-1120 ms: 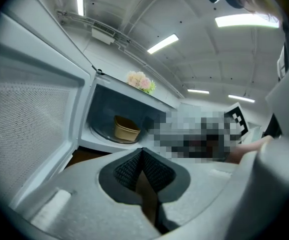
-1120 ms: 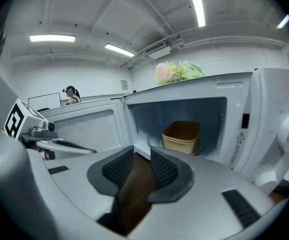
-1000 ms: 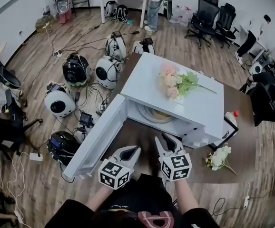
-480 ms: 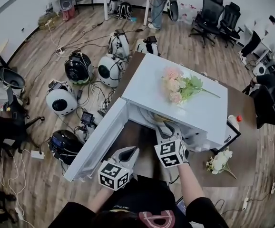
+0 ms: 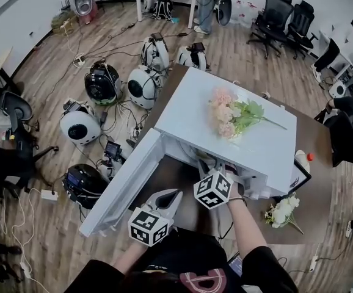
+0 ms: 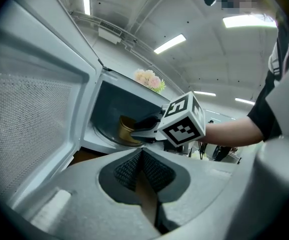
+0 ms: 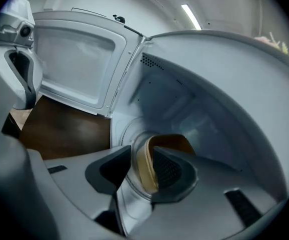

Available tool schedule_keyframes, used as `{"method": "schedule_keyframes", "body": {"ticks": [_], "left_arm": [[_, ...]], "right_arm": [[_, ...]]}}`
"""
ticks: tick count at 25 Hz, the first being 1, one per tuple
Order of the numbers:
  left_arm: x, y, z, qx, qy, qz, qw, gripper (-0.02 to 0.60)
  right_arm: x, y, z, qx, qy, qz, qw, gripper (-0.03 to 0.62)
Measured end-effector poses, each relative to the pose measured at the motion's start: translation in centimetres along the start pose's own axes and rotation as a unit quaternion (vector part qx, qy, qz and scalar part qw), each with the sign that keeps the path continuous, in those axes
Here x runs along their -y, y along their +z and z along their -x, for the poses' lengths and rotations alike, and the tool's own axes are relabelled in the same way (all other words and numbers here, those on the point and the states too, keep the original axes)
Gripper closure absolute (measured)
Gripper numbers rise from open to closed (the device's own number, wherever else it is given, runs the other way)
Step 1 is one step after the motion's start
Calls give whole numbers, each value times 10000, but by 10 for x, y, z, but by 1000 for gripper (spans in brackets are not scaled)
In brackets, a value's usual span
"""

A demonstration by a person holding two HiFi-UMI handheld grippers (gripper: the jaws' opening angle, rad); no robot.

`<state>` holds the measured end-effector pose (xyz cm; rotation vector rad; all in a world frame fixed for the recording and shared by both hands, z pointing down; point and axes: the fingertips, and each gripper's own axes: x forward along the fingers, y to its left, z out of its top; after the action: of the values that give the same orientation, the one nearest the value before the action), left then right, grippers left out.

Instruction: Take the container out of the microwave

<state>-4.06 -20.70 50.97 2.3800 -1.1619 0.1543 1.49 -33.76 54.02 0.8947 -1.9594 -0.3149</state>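
One white microwave (image 5: 189, 108) stood on the brown worktop (image 5: 259, 224), and its single door (image 5: 121, 185) hung wide open to the left. Inside it sat one container (image 7: 143, 166), tan and round, upright on the turntable (image 7: 127, 134) on the oven's floor. It had not yet come out.

Two tongs were in play. The right tongs (image 7: 140, 156) reached into the cavity, and their jaws had just been opening. They stood apart with the container's rim between them, one jaw inside the container and the other outside its wall, and they were not clamped on it. The left tongs (image 6: 140, 154) hung outside, in front of the open door and low over the worktop. Their jaws were together with nothing between them.

There were two bunches of flowers. One pink and green bunch (image 5: 228, 112) lay on top of the microwave, and one pale bunch (image 5: 281, 209) lay on the worktop to its right. One bottle with a red cap (image 5: 300, 162) stood just beside the microwave's right side.
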Motion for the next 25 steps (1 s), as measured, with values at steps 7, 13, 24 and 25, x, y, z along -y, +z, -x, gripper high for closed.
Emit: {"method": "schedule_keyframes", "body": {"ticks": [7, 13, 24, 25], "left_arm": [[-10, 1, 1, -33, 116, 74, 9999, 572], [-16, -2, -2, -120, 84, 108, 9998, 572], [-15, -3, -6, -209, -1, -49, 9998, 572], [-16, -3, -6, -201, 6, -32, 9998, 572]], "right_arm": [[-1, -12, -18, -317, 165, 342, 9988, 448], [-2, -22, -31, -691, 406, 924, 9925, 457], [-6, -30, -45, -1004, 676, 1353, 9834, 510], [-7, -30, -46, -1033, 715, 1406, 9821, 510]]}}
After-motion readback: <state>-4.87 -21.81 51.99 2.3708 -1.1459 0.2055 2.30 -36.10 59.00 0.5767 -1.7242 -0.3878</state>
